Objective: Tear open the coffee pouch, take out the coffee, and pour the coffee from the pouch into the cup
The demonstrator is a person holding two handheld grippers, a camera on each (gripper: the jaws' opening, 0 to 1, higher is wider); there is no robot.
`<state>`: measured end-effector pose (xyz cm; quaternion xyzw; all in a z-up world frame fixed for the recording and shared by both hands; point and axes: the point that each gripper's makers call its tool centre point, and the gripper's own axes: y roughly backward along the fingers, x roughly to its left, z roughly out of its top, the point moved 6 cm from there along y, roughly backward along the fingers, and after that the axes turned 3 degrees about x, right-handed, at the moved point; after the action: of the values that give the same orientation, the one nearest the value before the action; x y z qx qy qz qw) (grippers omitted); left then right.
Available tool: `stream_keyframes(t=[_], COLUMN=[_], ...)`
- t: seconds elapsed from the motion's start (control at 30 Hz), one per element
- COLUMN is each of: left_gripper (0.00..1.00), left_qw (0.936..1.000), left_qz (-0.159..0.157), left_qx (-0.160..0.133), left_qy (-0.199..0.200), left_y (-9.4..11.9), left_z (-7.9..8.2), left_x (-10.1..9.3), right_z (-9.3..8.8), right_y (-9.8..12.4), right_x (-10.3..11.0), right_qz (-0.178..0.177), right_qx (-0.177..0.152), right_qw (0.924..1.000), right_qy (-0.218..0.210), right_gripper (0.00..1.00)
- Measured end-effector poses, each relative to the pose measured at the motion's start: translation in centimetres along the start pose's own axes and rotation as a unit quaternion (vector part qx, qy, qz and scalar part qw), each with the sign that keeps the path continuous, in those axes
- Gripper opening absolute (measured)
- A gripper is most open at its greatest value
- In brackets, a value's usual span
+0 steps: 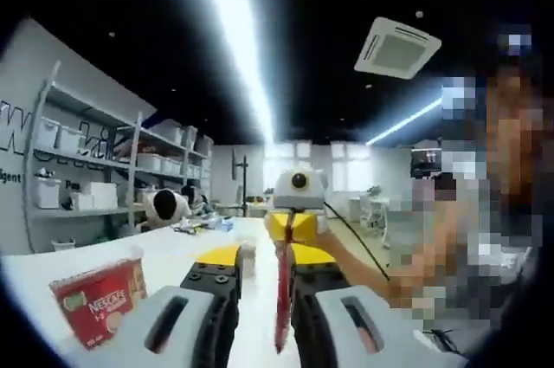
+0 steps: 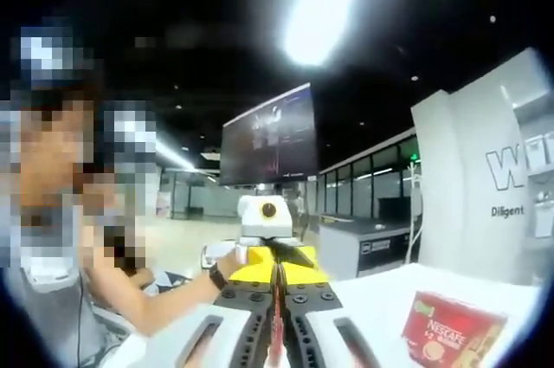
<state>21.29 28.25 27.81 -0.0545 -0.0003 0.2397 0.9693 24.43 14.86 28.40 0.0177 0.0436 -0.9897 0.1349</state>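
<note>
The white table (image 1: pixel 173 255) lies bare ahead of the jaws. A red coffee box (image 1: pixel 99 299) stands at lower left of the left gripper view, and the opposite gripper (image 1: pixel 293 222) blocks the centre straight ahead.

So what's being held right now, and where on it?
A red coffee stick, held edge-on between both grippers. The left gripper and right gripper face each other, each shut on an end. Which end cannot be told.

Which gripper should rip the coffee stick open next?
Probably the right. The right gripper pinches the red coffee pouch at its far end, while the left gripper holds its long body steady. Both look shut on it.
</note>
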Motion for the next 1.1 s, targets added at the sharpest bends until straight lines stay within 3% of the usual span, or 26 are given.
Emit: stream_keyframes(t=[0.13, 0.3, 0.5, 0.6, 1.1], left_gripper=[0.21, 0.21, 0.1, 0.09, 0.04], left_qw=[0.9997, 0.9992, 0.9992, 0.998, 0.9971], left_qz=[-0.024, -0.031, -0.04, -0.063, -0.072], left_qx=[-0.003, 0.011, 0.002, 0.008, 0.025], left_qy=[-0.002, -0.021, -0.007, 0.002, 0.006], left_y=[0.1, -0.2, -0.2, -0.3, -0.3], left_z=[0.2, -0.1, 0.2, 0.0, -0.5], left_x=[-1.1, -1.8, -2.2, -3.1, -3.5], right_z=[0.1, 0.1, 0.0, -0.1, -0.4], right_y=[-0.3, -0.9, -1.0, -1.1, -1.5], right_x=[0.2, 0.9, 0.9, 0.9, 1.3], right_qz=[0.01, 0.021, 0.028, 0.033, 0.049], right_qx=[-0.004, -0.002, 0.002, 0.004, 0.016], right_qw=[0.9999, 0.9998, 0.9996, 0.9994, 0.9986], right_qy=[-0.003, -0.003, -0.005, -0.006, -0.005], right_gripper=[0.02, 0.02, 0.02, 0.02, 0.02])
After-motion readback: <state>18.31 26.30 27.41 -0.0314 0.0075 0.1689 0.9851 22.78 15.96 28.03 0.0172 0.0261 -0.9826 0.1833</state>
